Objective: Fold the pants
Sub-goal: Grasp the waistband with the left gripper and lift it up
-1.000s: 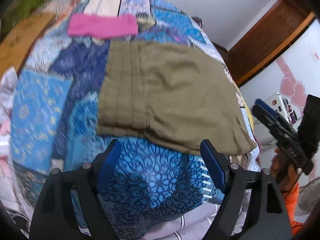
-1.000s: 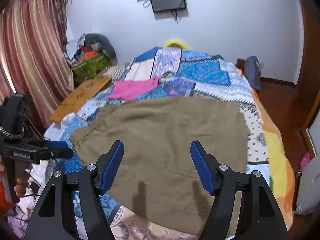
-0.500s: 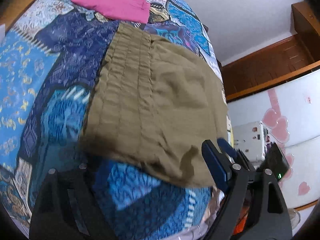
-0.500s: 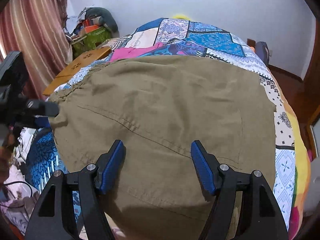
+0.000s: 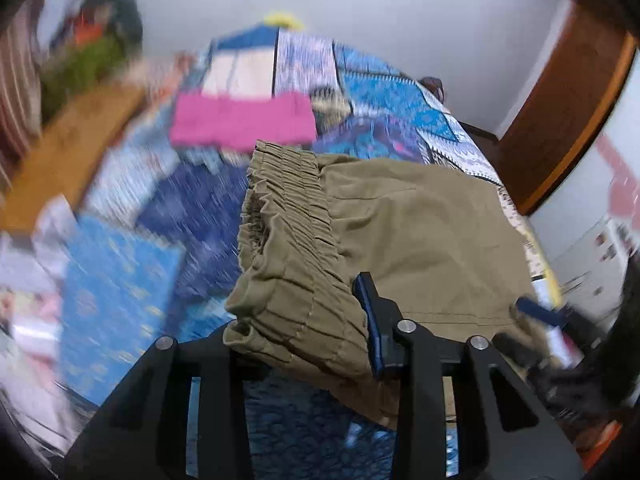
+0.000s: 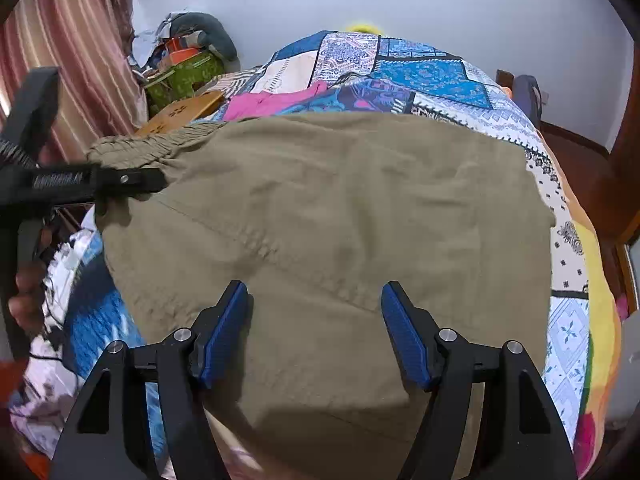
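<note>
The olive-khaki pants (image 6: 340, 208) lie spread on the patchwork quilt (image 6: 432, 76). My left gripper (image 5: 304, 344) is shut on the gathered elastic waistband (image 5: 288, 240) at its near corner; the cloth bunches up over its left finger. In the right wrist view the left gripper (image 6: 132, 182) shows at the left, pinching the waistband corner. My right gripper (image 6: 314, 332) is open, its blue pads (image 6: 224, 332) just above the near part of the pants, holding nothing. The right gripper's tip (image 5: 540, 312) also shows in the left wrist view at the right.
A folded pink garment (image 5: 244, 120) lies on the quilt beyond the pants, also in the right wrist view (image 6: 276, 100). A wooden board (image 6: 180, 114) and a green bag (image 6: 184, 76) sit left of the bed by striped curtains (image 6: 68, 60). A wooden door frame (image 5: 568, 112) stands right.
My left gripper has closed on the waistband corner and lifted it, bunching the cloth. My right gripper has come lower and closer over the pants and stays open.
</note>
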{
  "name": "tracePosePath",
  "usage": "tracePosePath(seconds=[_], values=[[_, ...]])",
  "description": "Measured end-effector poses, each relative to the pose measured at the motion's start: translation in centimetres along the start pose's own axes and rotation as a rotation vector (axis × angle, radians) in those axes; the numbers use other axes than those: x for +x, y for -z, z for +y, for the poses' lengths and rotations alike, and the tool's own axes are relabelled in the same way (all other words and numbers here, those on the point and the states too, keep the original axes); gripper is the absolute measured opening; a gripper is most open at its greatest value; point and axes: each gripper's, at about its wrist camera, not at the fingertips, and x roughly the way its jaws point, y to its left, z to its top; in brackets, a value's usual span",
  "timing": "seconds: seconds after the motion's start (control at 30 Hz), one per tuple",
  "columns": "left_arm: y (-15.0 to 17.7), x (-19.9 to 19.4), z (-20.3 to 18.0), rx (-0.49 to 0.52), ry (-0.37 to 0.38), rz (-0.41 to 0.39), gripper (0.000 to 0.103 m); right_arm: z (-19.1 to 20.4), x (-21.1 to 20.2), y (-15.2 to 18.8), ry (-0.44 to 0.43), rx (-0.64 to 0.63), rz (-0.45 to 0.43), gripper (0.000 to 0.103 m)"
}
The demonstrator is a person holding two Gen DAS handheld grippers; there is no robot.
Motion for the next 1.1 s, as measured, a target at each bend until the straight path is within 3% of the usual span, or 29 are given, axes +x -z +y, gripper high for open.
tracePosePath(seconds=[0.13, 0.3, 0.43, 0.57, 0.73, 0.9, 1.1], values=[[0.0, -1.6, 0.1, 0.060, -0.055, -0.048, 0.035, 1.8, 0.6, -2.1, -0.026, -0.016, -0.023, 0.067], [0.6, -3.6, 0.5, 0.105, -0.130, -0.105, 0.034, 5.9, 4.4, -2.5, -0.097, -0.102, 0.087, 0.066], [0.7, -4.9, -0.1, 0.145, -0.140, -0.139, 0.033, 6.8, 4.4, -2.3, -0.126, -0.113, 0.077, 0.065], [0.2, -5.9, -1.7, 0.173, -0.115, -0.172, 0.033, 4.5, 1.8, -1.8, -0.101, -0.055, 0.025, 0.065], [-0.6, -7.4, -4.9, 0.229, -0.060, -0.220, 0.032, -0.1, -2.4, 0.6, 0.007, 0.016, -0.012, 0.066], [-1.5, -8.2, -8.5, 0.285, 0.003, -0.239, 0.031, -5.1, -5.2, 4.1, 0.140, 0.093, 0.012, 0.066], [-1.3, -7.9, -13.5, 0.367, 0.069, -0.232, 0.031, -8.1, -4.7, 7.6, 0.155, 0.190, 0.064, 0.066]])
